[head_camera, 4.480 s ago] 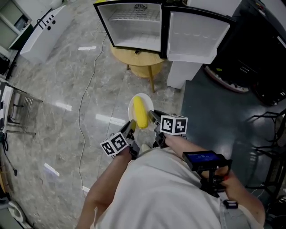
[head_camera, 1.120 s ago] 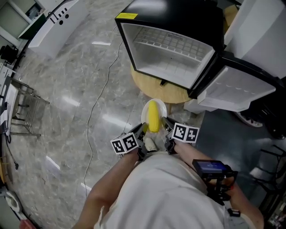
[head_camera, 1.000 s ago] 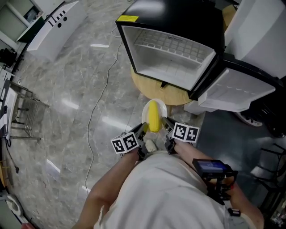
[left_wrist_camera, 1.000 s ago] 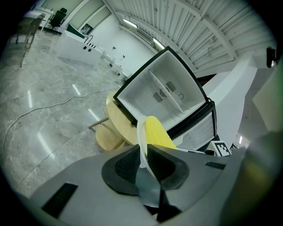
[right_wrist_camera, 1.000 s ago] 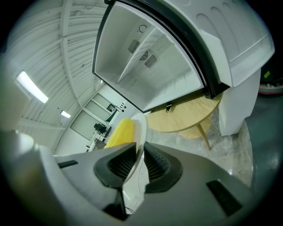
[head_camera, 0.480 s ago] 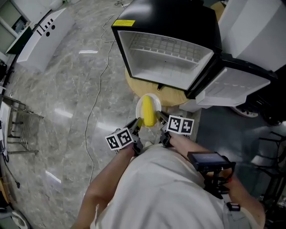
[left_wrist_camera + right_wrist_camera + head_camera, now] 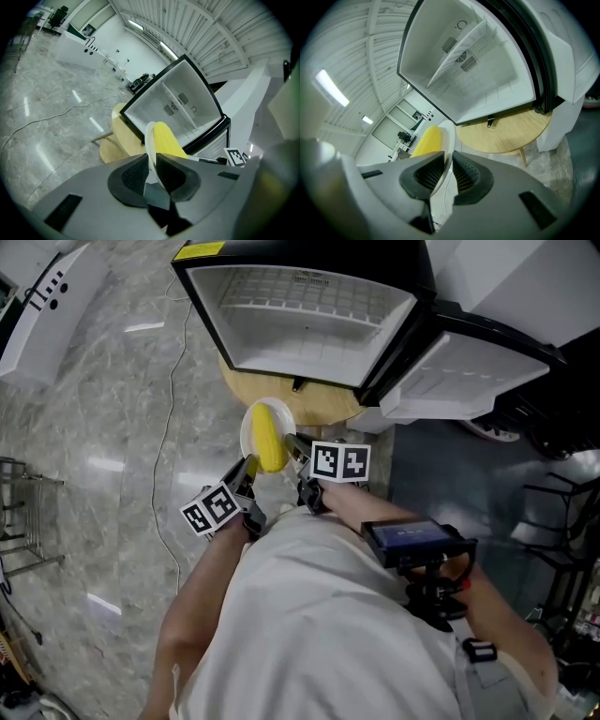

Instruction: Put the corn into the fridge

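A yellow corn cob lies on a small white plate. My left gripper is shut on the plate's left rim, and my right gripper is shut on its right rim. The corn shows just past the left jaws and also beside the right jaws as corn. The open fridge stands right ahead, its white inside empty with a wire shelf. The plate hangs a little short of the fridge's lower front edge.
The fridge sits on a round wooden table. Its door is swung open to the right. A thin cable runs over the grey marble floor at left. A white counter stands at far left, a metal rack beside it.
I have stepped closer to the fridge: it now fills the upper frame, and the plate with the corn has come up to the table's edge. Both grippers keep their hold.
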Available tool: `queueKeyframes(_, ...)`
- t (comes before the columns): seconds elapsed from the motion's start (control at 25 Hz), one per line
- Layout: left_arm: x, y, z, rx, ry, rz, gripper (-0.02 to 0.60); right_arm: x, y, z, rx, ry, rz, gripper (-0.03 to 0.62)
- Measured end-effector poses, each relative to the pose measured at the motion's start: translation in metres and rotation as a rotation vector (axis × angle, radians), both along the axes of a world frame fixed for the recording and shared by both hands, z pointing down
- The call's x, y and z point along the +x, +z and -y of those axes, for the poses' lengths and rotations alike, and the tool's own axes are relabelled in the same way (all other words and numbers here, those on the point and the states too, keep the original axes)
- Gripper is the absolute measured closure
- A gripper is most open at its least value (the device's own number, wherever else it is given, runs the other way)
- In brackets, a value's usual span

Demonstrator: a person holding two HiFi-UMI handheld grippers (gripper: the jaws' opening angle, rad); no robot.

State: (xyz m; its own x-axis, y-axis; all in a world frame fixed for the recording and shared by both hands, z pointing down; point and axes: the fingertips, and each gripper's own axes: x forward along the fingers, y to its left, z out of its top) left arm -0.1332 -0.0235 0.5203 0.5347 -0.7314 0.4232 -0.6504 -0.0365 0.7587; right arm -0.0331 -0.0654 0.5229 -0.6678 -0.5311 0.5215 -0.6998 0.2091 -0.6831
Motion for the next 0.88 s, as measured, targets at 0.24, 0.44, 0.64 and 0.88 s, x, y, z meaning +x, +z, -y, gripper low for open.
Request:
queueKeyframes(0.24,-0.005,-0.002,0.015,0.003,-0.009,0.008,0.523,-0.006,-0.005,0.016,0.021,-0.019,0.006,0.537)
queueKeyframes(0.44,-0.007,0.004,0.028,-0.018,-0.028,-0.003,0.523,-0.010,-0.005,0.031,0.033,-0.045,-0.001,0.539)
queueKeyframes(0.64,-0.010,0.011,0.062,-0.041,-0.035,0.010,0.523,-0.013,0.004,0.066,0.016,-0.058,0.009,0.539)
queueKeyframes(0.88,-0.010,0.021,0.086,-0.067,-0.041,0.011,0.523,-0.015,0.011,0.091,0.012,-0.085,-0.010,0.537)
